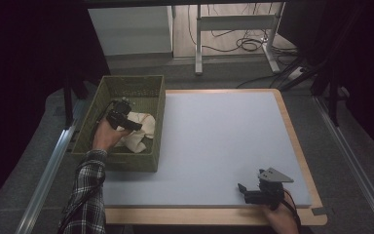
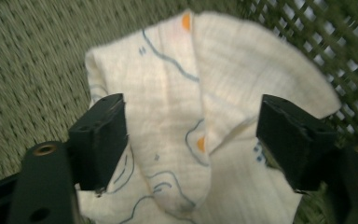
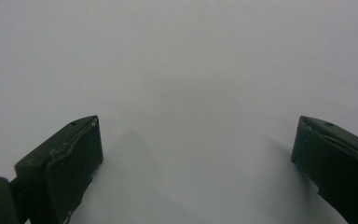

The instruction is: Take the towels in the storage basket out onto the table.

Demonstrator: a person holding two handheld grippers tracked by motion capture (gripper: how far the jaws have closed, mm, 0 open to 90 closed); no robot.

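At the table's left edge stands an olive-green woven basket, and the crumpled cream muslin cloth with blue lines and orange dots lies inside it, toward its right wall. The left gripper reaches down into the basket over the cloth, likely to lift it out. Its jaws stand apart, straddling a raised fold without pinching it; the left gripper view shows that and the print, which the high view leaves too small. Near the table's front right corner, the right gripper rests on the pale grey mat, jaws wide apart and empty, apparently waiting.
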